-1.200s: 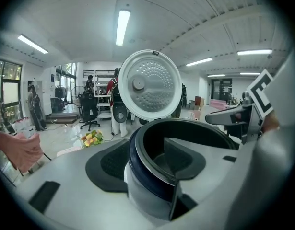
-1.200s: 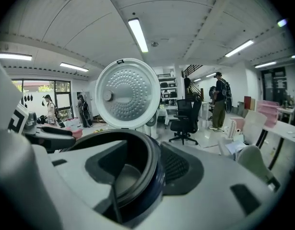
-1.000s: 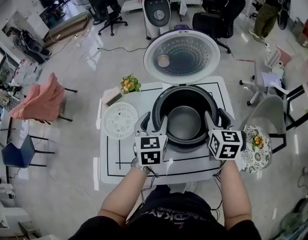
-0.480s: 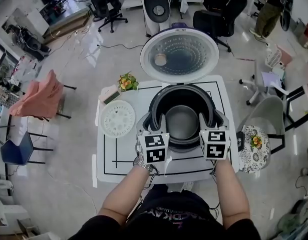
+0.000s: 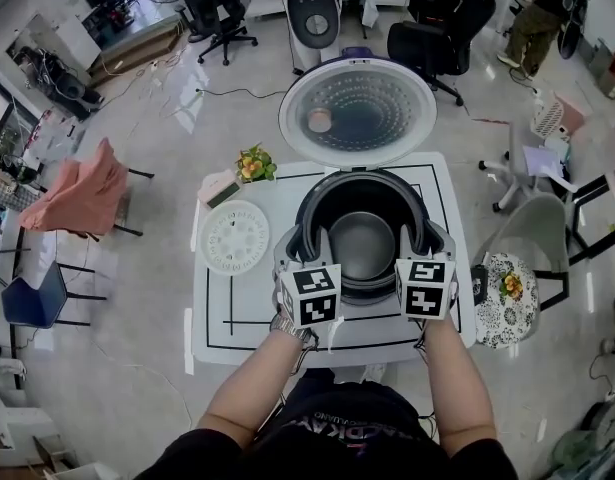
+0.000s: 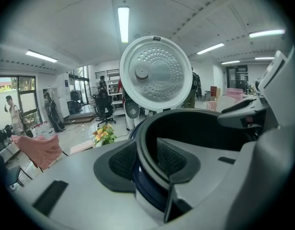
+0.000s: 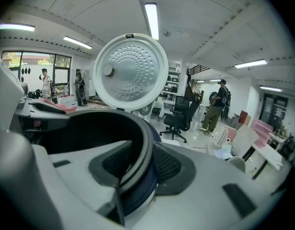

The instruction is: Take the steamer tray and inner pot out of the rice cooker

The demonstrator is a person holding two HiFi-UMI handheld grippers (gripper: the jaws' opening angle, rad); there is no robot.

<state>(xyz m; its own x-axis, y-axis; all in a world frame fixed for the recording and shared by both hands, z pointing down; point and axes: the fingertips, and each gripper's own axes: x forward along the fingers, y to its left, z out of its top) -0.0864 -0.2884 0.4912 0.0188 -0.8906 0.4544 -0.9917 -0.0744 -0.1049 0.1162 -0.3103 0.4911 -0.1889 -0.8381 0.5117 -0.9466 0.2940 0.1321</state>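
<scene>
The open rice cooker [image 5: 364, 183] stands on the white table [image 5: 217, 328], its round lid [image 5: 359, 113] tipped up behind. The dark inner pot [image 5: 365, 243] sits inside it. A white perforated steamer tray [image 5: 239, 238] lies flat on the table left of the cooker. My left gripper [image 5: 305, 246] straddles the pot's near-left rim [image 6: 146, 143], one pad inside and one outside. My right gripper [image 5: 424, 240] straddles the near-right rim [image 7: 143, 147] the same way. Both pairs of jaws have just been closing, and the pads of both now rest against the rim.
A small pot of yellow flowers [image 5: 253, 165] stands at the table's back left. A chair draped in pink cloth [image 5: 82, 193] is off to the left, and a patterned side table [image 5: 507, 303] is close at the right. Office chairs and people stand further back.
Both grippers' jaws have narrowed onto the inner pot's rim. The right gripper has shifted a little to the left; the left has hardly moved.
</scene>
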